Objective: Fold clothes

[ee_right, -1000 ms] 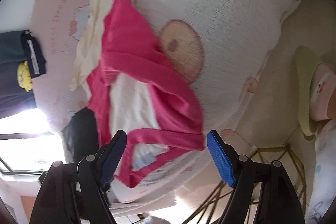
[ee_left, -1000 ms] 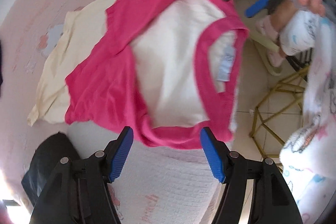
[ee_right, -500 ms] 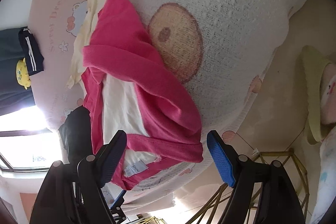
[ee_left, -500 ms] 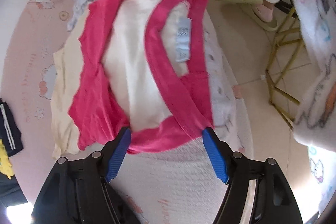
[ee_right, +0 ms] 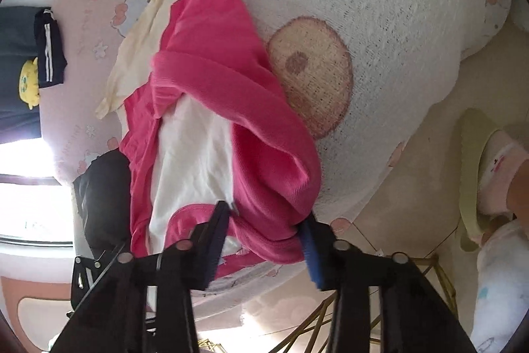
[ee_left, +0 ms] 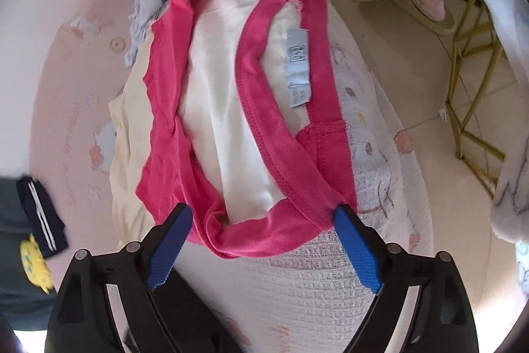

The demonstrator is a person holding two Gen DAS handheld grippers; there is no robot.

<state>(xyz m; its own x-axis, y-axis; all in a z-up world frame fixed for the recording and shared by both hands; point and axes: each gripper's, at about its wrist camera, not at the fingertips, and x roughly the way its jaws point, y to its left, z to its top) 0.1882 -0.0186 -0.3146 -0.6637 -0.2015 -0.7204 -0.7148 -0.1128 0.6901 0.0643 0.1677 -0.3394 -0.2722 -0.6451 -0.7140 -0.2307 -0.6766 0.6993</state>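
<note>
In the left wrist view my left hand-held gripper [ee_left: 261,243] is opening wide; the pink-and-cream cotton shirt [ee_left: 224,121] lies on the white quilted bed cover [ee_left: 297,286], its near pink edge between my fingers but not pinched; its long axis runs straight away from me. In the right wrist view my right hand-held gripper [ee_right: 264,240] is closing on the pink shoulder at the collar [ee_right: 267,240]; this hand seems nearer to a grip.
</note>
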